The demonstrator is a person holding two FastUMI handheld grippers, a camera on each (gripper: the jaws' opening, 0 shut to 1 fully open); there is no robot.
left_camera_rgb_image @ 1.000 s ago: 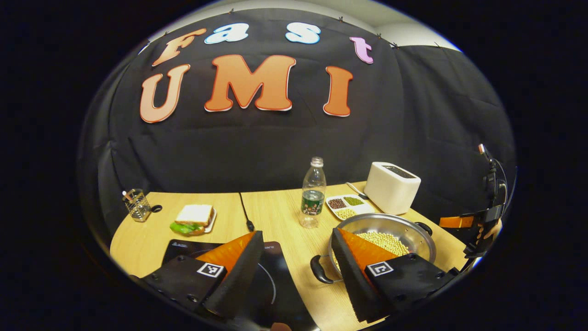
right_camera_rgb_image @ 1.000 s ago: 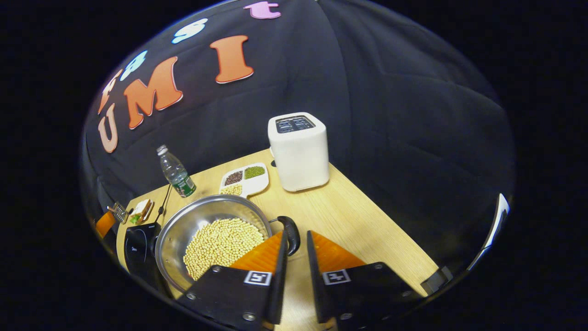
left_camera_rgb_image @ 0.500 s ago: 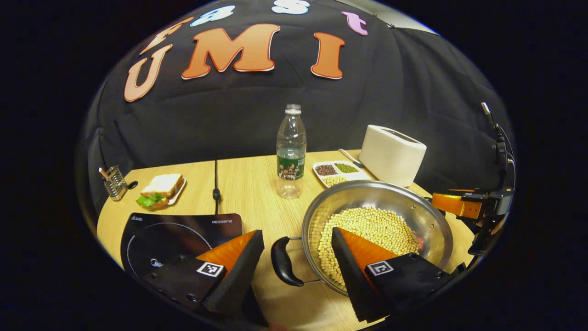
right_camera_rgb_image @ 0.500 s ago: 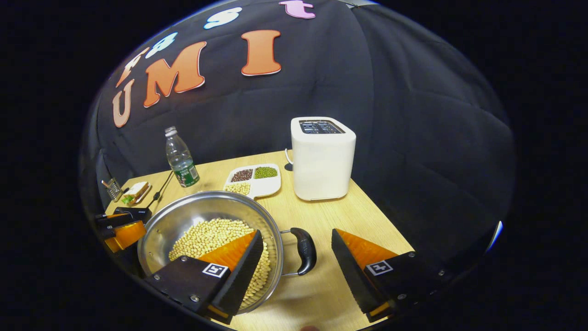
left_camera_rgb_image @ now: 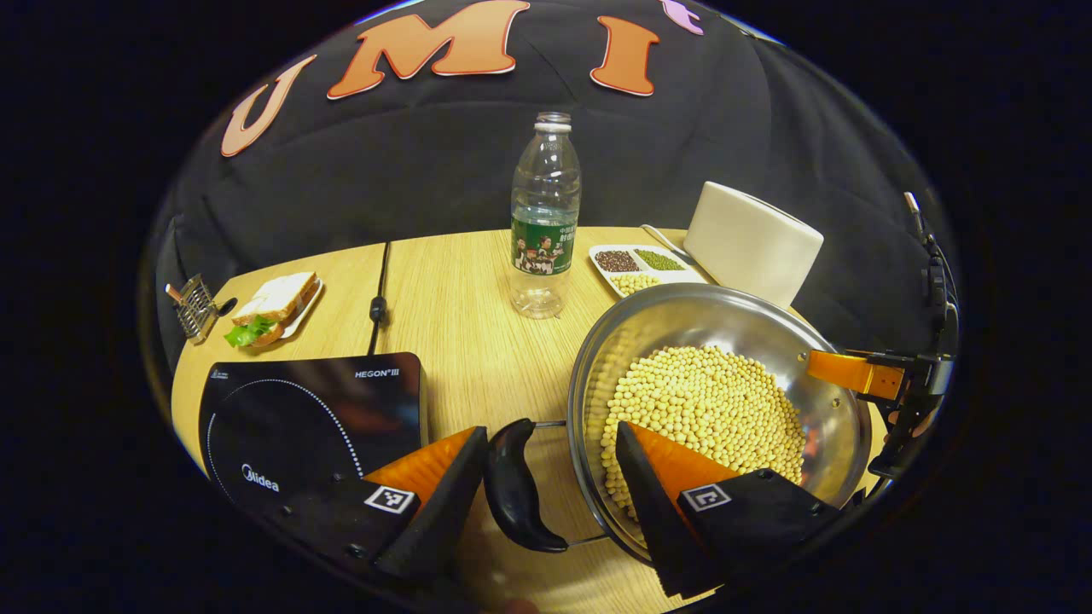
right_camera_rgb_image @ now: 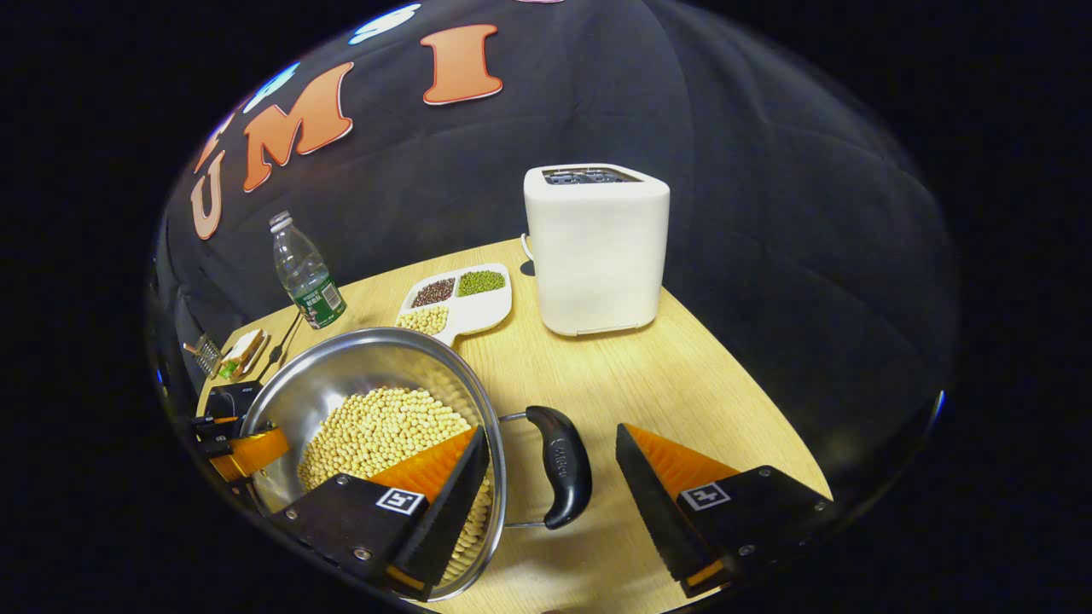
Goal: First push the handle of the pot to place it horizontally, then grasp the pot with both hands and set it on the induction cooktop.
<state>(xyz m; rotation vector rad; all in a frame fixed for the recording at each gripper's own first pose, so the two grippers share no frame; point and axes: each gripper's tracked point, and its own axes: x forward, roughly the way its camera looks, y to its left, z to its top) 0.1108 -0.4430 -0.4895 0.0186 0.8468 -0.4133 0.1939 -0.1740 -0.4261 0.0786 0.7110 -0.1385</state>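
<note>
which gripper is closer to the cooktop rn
Left. The left gripper straddles the pot's handle right beside the induction cooktop; the right gripper is at the pot's far handle.

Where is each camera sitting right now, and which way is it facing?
Left gripper view: rides the left tool, open astride the pot's near handle, looking across at the cooktop, bottle and right tool.
Right gripper view: rides the right tool, open astride the opposite handle, facing the toaster.
Shared: pot, bottle, toaster.
</note>
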